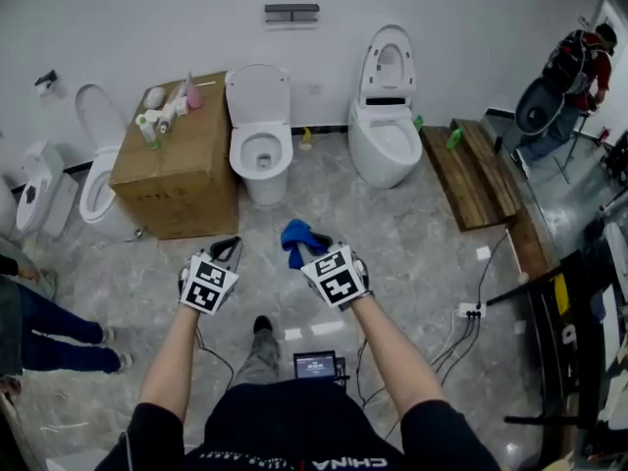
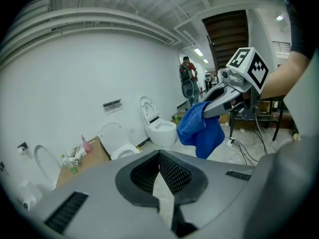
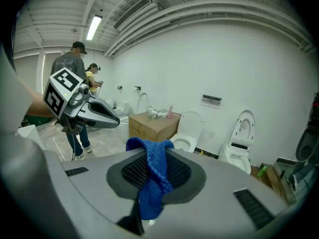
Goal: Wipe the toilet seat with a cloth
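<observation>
Faced a white toilet [image 1: 260, 130], lid raised, at the floor's far edge beside a cardboard box [image 1: 177, 160]. Held the left gripper [image 1: 231, 251] with fingers [image 2: 174, 173] together, empty. Held the right gripper [image 1: 316, 253] alongside, fingers [image 3: 184, 171] clamped on the blue cloth [image 1: 294, 238].

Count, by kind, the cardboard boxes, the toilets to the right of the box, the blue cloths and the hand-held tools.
Cardboard box: 1
Toilets and, right of it: 2
Blue cloth: 1
Tools, left and right: 2
Total: 6
</observation>
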